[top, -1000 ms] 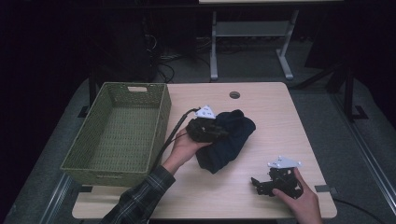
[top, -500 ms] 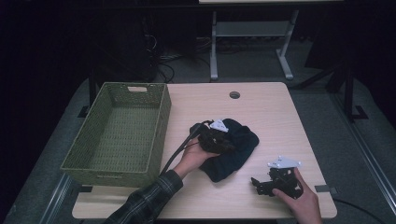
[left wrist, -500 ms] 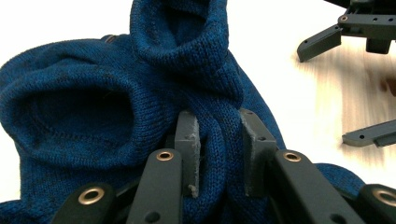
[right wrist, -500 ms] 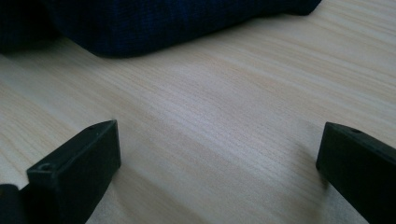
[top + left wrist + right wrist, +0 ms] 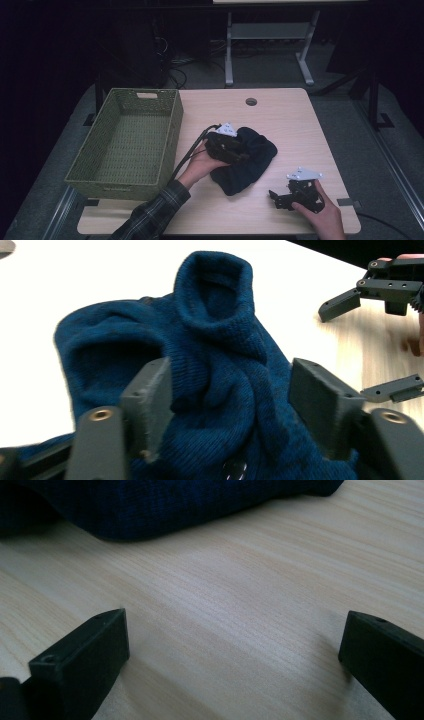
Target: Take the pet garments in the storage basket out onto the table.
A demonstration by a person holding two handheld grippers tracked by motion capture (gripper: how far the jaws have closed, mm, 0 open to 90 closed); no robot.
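A dark blue knit garment lies bunched at the middle of the wooden table. My left gripper rests on its left part, held by a hand in a plaid sleeve. In the left gripper view the garment bulges between the two jaws, and the left gripper is open, its pads apart around a fold. My right gripper sits low at the table's front right, open, pointing left toward the garment. Its own view shows the right gripper spread wide over bare wood, with the garment's edge beyond.
A green woven basket stands with nothing in it along the table's left side, close to the left forearm. A round cable hole sits at the table's back. The right gripper appears beyond the garment in the left gripper view.
The left gripper has moved right and toward the person, onto the garment. The garment has shifted a little nearer and bunched up. The right gripper has stayed in place.
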